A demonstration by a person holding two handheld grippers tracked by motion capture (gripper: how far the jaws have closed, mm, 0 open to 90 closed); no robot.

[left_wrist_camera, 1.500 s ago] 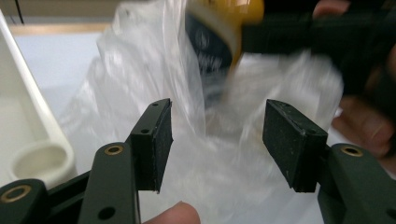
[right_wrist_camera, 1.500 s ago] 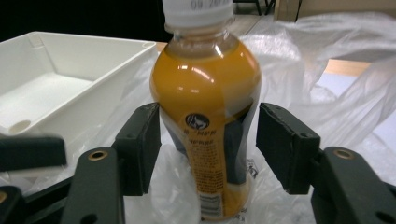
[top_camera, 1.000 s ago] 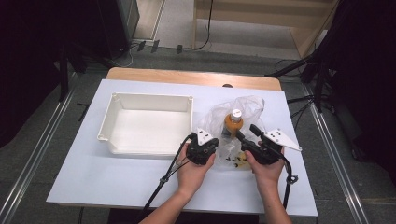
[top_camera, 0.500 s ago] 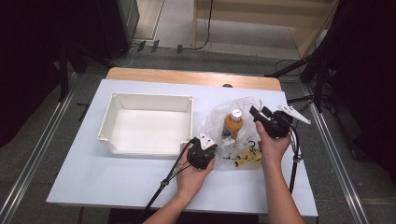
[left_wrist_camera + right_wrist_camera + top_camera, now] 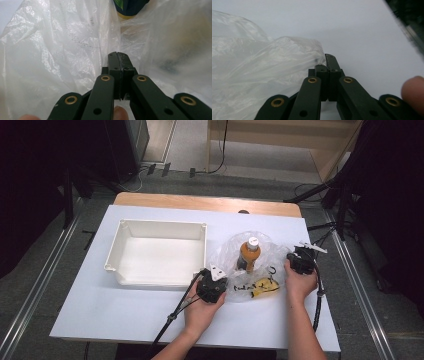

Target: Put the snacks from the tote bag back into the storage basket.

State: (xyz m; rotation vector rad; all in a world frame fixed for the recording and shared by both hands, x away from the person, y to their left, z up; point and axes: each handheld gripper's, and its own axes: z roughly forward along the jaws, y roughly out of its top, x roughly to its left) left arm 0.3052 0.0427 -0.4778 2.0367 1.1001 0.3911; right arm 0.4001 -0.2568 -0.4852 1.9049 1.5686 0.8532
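Nearest, left gripper [image 5: 212,287] at the near-left edge of the clear plastic bag [image 5: 230,257], jaws pressed together on a fold of its film. Right gripper [image 5: 299,262] at the bag's right edge, jaws having just closed, pinching the film's rim there. Inside the bag, on the white table [image 5: 100,310]: a yellow item [image 5: 264,287] lying flat, and behind it an upright bottle [image 5: 248,254] with orange contents and white cap. Farther left, just beside the bag, an open white bin [image 5: 159,257].
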